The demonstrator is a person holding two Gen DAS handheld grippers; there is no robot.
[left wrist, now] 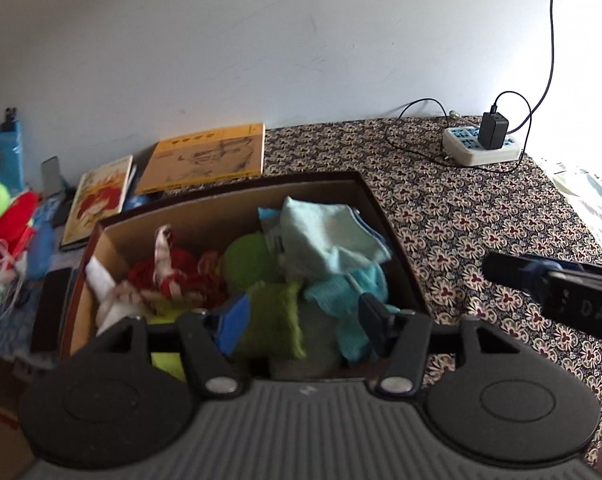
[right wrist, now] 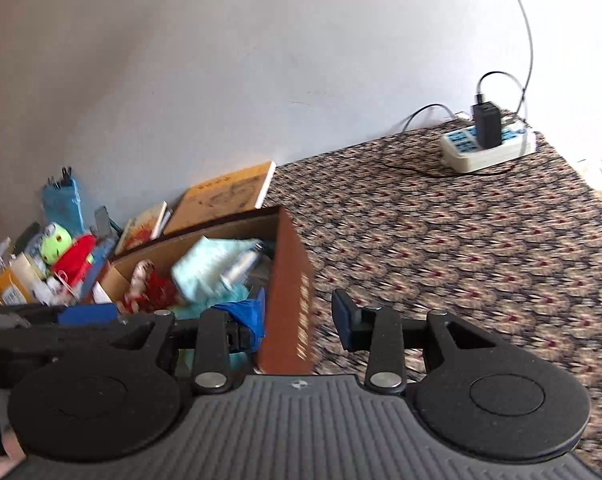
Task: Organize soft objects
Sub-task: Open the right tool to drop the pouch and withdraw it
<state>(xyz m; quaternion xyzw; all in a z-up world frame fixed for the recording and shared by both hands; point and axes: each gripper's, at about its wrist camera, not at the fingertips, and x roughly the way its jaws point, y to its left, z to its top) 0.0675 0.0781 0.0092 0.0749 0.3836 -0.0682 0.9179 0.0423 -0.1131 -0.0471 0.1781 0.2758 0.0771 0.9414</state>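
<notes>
A brown cardboard box (left wrist: 397,240) sits on the patterned table and holds soft things: a pale blue cloth (left wrist: 325,236), a turquoise cloth (left wrist: 353,296), a green fuzzy pad (left wrist: 273,320), a green ball (left wrist: 247,260) and a red-and-white knit toy (left wrist: 173,280). My left gripper (left wrist: 301,320) is open above the box's near end, with the green pad between its fingers, not gripped. My right gripper (right wrist: 297,320) is open and empty, straddling the box's right wall (right wrist: 297,280); it also shows at the right of the left wrist view (left wrist: 557,292).
Two books (left wrist: 205,160) lie behind the box by the wall. A green and red plush toy (left wrist: 5,212) and clutter sit at the left. A white power strip (left wrist: 481,144) with a black charger and cables sits at the far right on the patterned tablecloth (left wrist: 481,216).
</notes>
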